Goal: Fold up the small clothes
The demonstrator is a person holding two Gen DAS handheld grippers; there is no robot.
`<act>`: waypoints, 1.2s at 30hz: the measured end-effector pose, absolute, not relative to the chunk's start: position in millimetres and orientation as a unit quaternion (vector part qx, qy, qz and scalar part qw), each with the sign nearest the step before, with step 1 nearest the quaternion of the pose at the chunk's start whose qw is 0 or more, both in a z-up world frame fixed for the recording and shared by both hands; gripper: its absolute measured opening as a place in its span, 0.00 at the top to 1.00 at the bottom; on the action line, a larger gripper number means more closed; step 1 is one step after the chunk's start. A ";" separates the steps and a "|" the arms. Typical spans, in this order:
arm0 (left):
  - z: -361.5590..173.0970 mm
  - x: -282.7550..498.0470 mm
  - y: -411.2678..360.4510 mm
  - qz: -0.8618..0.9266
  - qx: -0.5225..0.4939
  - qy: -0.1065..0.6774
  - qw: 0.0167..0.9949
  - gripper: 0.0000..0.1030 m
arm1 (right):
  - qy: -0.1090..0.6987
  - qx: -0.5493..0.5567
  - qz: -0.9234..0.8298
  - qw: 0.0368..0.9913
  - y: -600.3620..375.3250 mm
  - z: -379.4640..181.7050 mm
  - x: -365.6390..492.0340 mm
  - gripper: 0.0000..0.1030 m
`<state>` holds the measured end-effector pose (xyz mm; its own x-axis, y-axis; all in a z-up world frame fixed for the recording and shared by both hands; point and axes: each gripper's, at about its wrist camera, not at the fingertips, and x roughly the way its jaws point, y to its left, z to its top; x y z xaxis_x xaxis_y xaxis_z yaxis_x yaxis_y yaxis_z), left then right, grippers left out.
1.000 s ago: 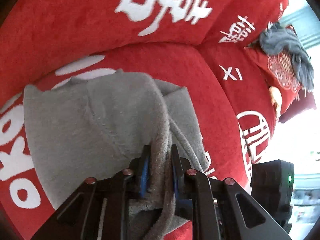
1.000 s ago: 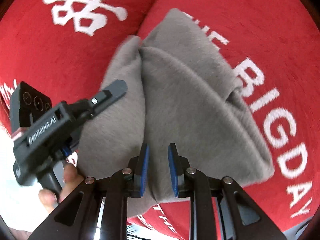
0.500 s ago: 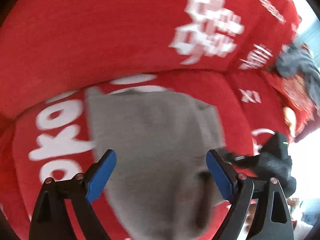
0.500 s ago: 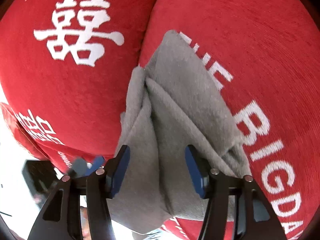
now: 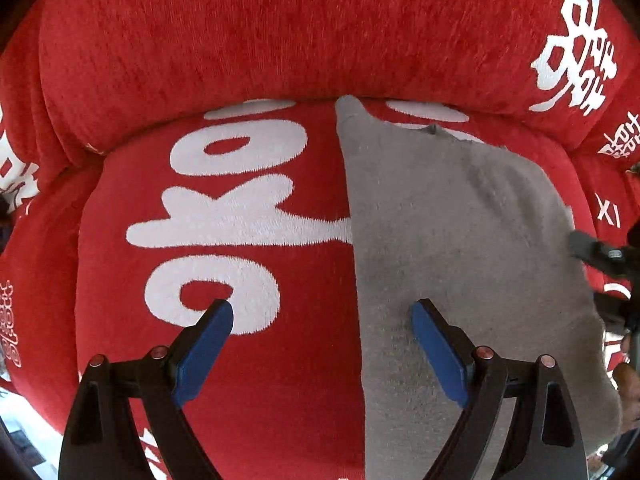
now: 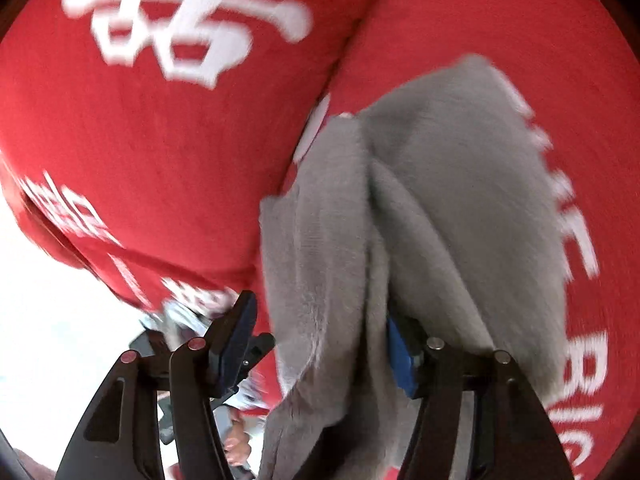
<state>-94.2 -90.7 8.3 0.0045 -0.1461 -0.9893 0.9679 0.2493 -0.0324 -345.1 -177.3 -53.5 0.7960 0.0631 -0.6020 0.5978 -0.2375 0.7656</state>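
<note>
A plush red sofa seat cushion [image 5: 248, 408] bears large white lettering [image 5: 224, 216]; behind it rises a red backrest cushion [image 5: 280, 28], apparently with white characters [image 5: 576, 48].

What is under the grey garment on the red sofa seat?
The grey garment lies on the red seat cushion, covering part of its white lettering, whose strokes run under its left edge. Anything else beneath cannot be seen; the cloth hides it.
</note>
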 end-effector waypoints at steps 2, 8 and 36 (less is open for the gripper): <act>9.4 -94.1 -89.9 -0.470 0.391 0.525 0.592 0.11 | 0.285 0.712 -0.258 0.588 -183.6 -46.6 -329.2 0.86; 31.4 -104.5 -97.4 -0.504 0.381 0.507 0.587 0.11 | 0.282 0.613 -0.290 0.679 -180.5 21.7 -326.8 0.87; 6.2 -152.4 -66.3 -0.529 0.459 0.499 0.512 0.04 | 0.387 0.621 -0.342 0.589 -97.3 18.7 -398.5 0.79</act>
<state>-152.4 -66.3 6.2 -0.0561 -0.0835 -0.9949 0.9981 0.0205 -0.0580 -398.5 -97.3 18.7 0.4653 0.0780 -0.8817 0.8846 -0.0058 0.4663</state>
